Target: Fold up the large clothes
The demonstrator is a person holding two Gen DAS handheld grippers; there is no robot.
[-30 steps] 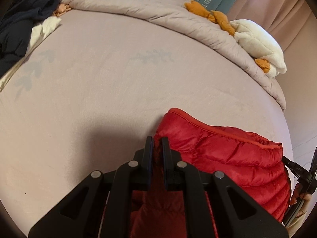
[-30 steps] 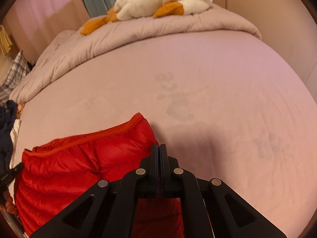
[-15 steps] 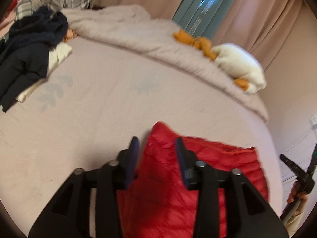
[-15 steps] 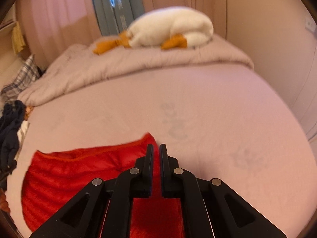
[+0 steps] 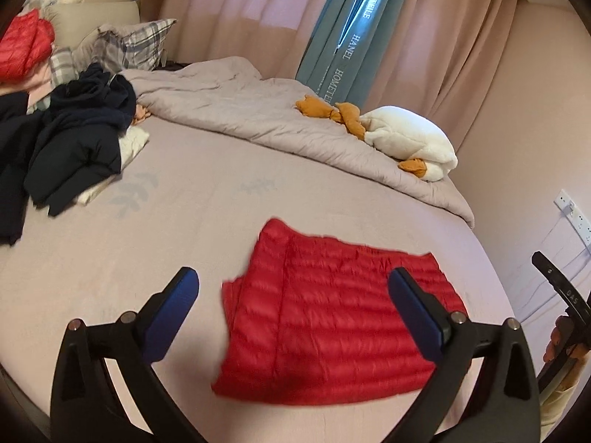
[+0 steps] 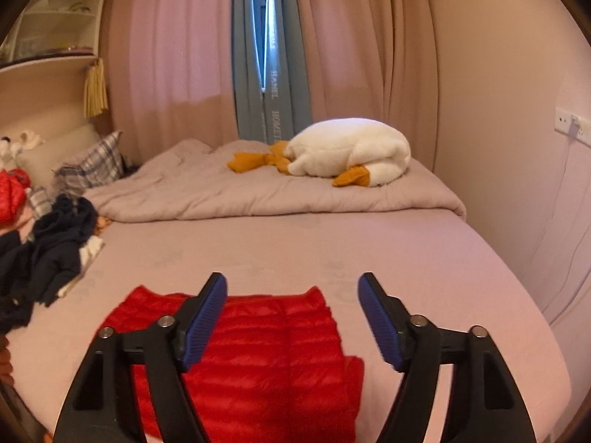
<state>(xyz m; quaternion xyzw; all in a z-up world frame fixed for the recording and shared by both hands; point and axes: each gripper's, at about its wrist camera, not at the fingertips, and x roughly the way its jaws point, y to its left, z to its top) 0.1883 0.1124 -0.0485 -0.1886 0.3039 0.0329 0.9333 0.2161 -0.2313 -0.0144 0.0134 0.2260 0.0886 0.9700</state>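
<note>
A red quilted down jacket (image 5: 325, 332) lies folded flat on the pink bed sheet (image 5: 184, 240), near the bed's front edge. My left gripper (image 5: 291, 277) hovers above it, its jaws opening wide, blue pads apart and touching nothing. In the right wrist view the same jacket (image 6: 266, 350) sits below and left of my right gripper (image 6: 291, 280). That gripper's jaws are opening too, with nothing held between them. Both grippers are clear of the fabric.
A heap of dark navy clothes (image 5: 66, 140) covers the left of the bed. A grey duvet (image 5: 240, 110) with a white and orange plush goose (image 5: 406, 140) lies along the far side. Plaid pillows (image 5: 136, 44) and another red jacket (image 5: 22, 44) sit far left. A wall (image 6: 517, 147) runs along the right.
Both grippers were shut on the red jacket's edge; they have opened, let it go and risen back from it. The jacket now lies flat on the bed.
</note>
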